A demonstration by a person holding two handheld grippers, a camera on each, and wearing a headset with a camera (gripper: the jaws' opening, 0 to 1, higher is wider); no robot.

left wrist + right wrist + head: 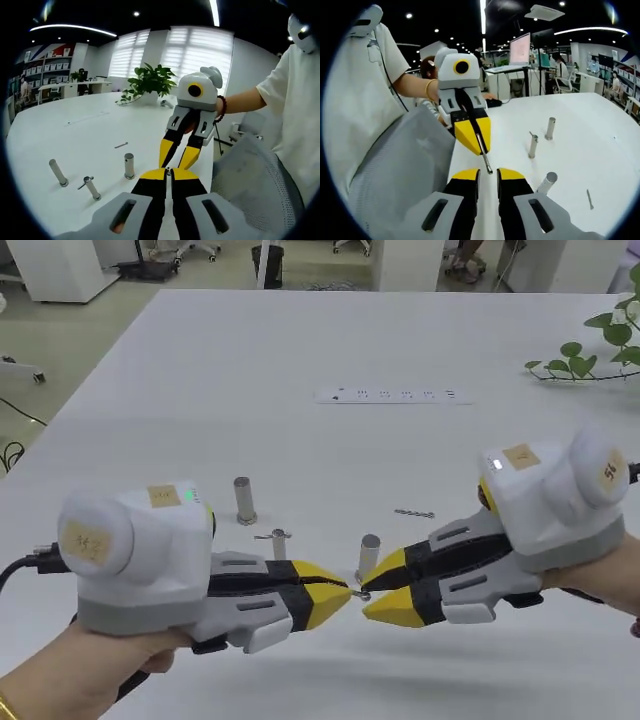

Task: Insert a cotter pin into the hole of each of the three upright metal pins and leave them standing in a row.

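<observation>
left gripper (345, 592): fingers closed on the held cotter pin (484, 152), which sticks out forward from the yellow tips, in the air above the bench (250, 360).
right gripper (367, 597): fingers narrowly apart, tip to tip with the left gripper. In the right gripper view the free end of the held cotter pin sits at the gap between them. Cannot tell whether it touches either finger.
middle metal pin (279, 543): upright. The fitted cotter pin (270, 536) runs crosswise through its top. Counted as done.
far metal pin (243, 500): upright on its flanged base. No cotter pin is seen in it, and the hole is too small to make out. To do.
near metal pin (369, 554): upright, just behind the two sets of fingertips, top bare. To do. Judged the likely next target, being closest to the held cotter pin.
spare cotter pin (414, 513): lying flat on the bench, to the right of the near metal pin and apart from it. Untouched.
row: all three metal pins stand, loosely in line from far left to near right. The line looks slightly bent, so it may want tidying at the end.
progress: one of three insertions complete, so roughly a third.
remaining: thread the held cotter pin through one bare metal pin, pick up the spare cotter pin, thread the last one, and check that nothing has tipped.
stock: two loose cotter pins for two open metal pins, so the count matches.
background: power strip (390, 395) and plant (590, 355) at the far side of the bench, well clear of the work.
</observation>
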